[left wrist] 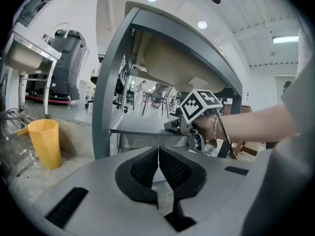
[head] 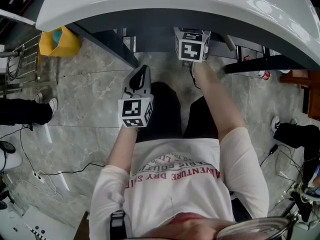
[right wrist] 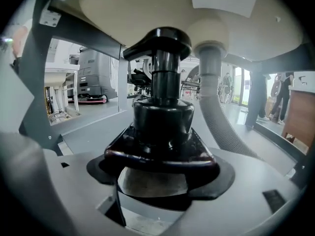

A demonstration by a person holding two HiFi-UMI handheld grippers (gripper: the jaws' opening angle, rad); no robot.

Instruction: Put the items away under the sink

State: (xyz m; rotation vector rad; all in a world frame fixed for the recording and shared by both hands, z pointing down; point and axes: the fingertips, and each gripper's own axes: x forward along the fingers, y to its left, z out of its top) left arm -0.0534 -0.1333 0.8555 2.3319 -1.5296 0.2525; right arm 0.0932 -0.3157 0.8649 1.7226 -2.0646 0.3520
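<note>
My right gripper [right wrist: 158,156] is shut on a black pump bottle [right wrist: 164,109], held upright under the sink basin [right wrist: 142,6] and over the grey shelf [right wrist: 91,132]. In the head view only its marker cube [head: 191,45] shows below the white sink rim [head: 175,4]; the jaws are hidden there. My left gripper [left wrist: 158,155] is shut with nothing between its black pads, held lower and back from the frame [head: 142,75]. From the left gripper view the right gripper [left wrist: 183,126] reaches in at shelf [left wrist: 140,127] level.
A ribbed grey drain hose [right wrist: 224,119] runs down just right of the bottle. Grey frame legs [left wrist: 106,102] border the shelf. A yellow bin [head: 59,41] stands on the marble floor at left. Other people's shoes [head: 50,105] and cables [head: 37,174] lie around.
</note>
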